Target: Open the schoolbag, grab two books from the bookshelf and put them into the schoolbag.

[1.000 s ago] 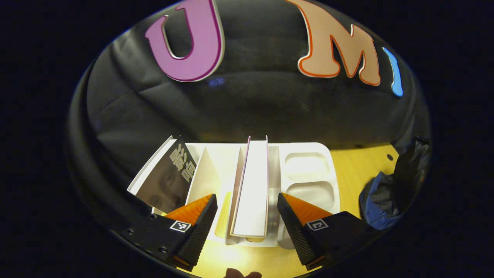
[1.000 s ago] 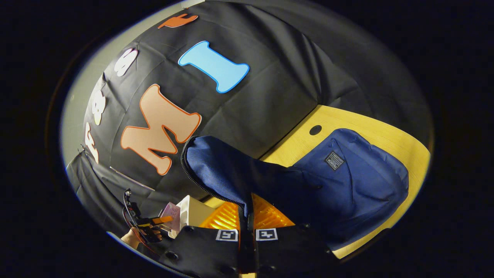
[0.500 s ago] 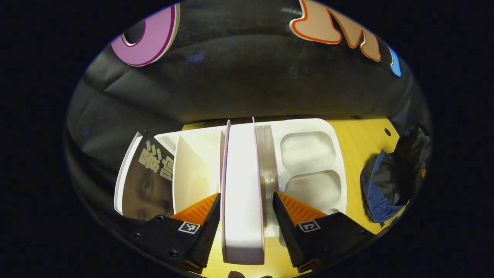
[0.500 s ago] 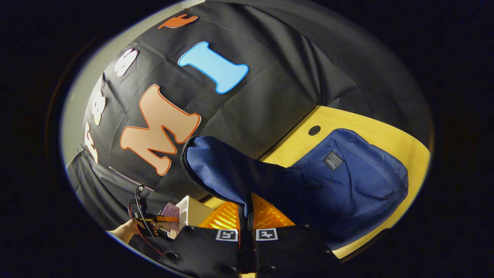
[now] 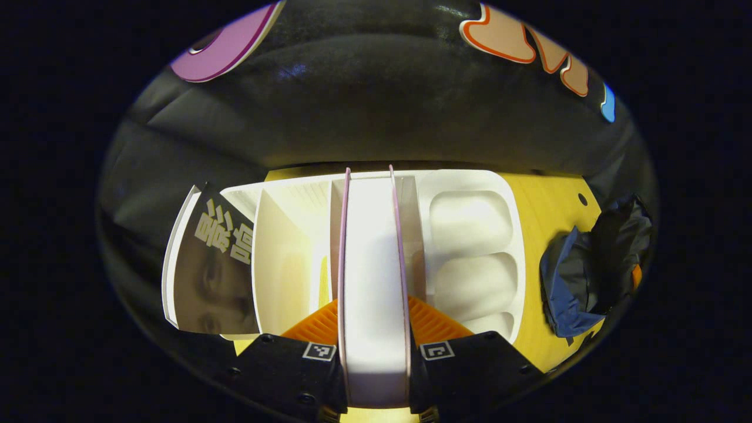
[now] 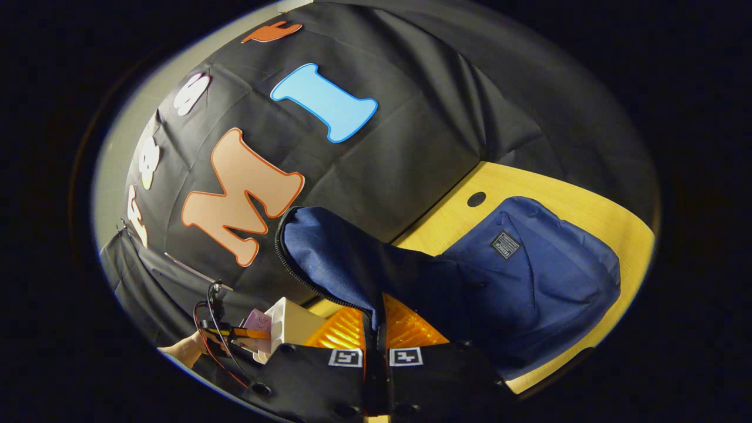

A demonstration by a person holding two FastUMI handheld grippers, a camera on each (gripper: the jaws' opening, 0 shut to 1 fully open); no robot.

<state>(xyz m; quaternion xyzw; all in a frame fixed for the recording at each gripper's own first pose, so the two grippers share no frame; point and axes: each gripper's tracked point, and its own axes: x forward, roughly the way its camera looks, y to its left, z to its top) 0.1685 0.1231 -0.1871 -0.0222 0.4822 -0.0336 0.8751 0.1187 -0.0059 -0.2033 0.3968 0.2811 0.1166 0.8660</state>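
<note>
A pink-covered book (image 5: 373,276) stands in the white bookshelf (image 5: 470,182), page edges towards me. My left gripper (image 5: 374,308) is shut on it, one finger against each cover. A dark-covered book (image 5: 220,264) leans at the shelf's left end. In the right gripper view the blue schoolbag (image 6: 540,282) lies on the yellow table (image 6: 587,200). My right gripper (image 6: 376,320) is shut on the bag's zip-edged flap (image 6: 335,252) and holds it raised. The left gripper (image 6: 244,333) with the pink book (image 6: 258,323) shows small at the lower left.
The bookshelf has two moulded trays (image 5: 470,220) on its right side. The schoolbag (image 5: 578,282) lies to the right of the shelf in the left gripper view. The black cloth wall rises right behind shelf and table. A hand (image 6: 185,351) holds the left gripper.
My left gripper moved forward over the pink book and its fingers went from open to shut on the covers. The right gripper kept holding the bag flap up, unmoved.
</note>
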